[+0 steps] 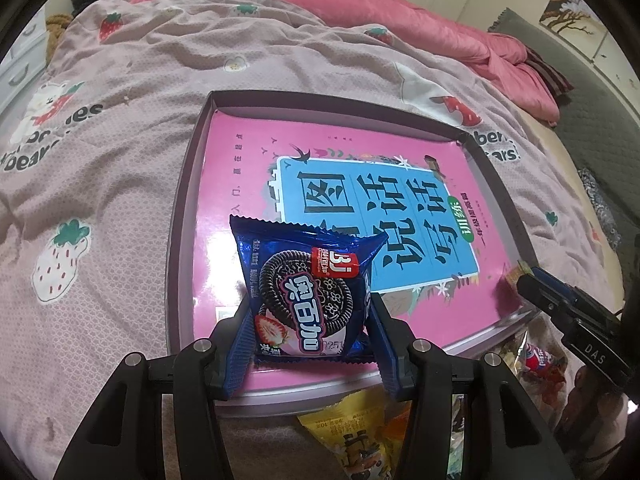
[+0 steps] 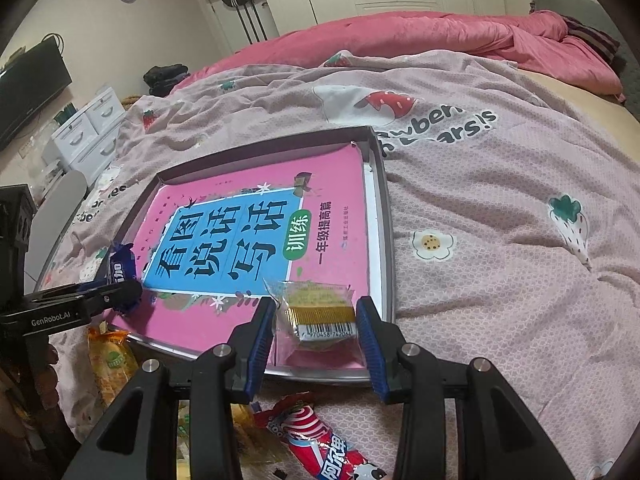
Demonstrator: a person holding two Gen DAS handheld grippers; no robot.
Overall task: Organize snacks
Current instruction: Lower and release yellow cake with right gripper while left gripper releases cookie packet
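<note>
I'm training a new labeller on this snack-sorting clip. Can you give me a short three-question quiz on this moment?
1. True or false: the left gripper grips a blue cookie packet.
2. What does the right gripper hold: A) a red candy wrapper, B) a clear-wrapped cake, C) nothing?
3. What lies inside the tray?

Key: 1 true. 2 B. 3 A pink book.

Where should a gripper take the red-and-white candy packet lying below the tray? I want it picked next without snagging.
Across the narrow width of the red-and-white candy packet, near its middle, from above: it lies flat and long on the bedspread, beside other wrappers.
</note>
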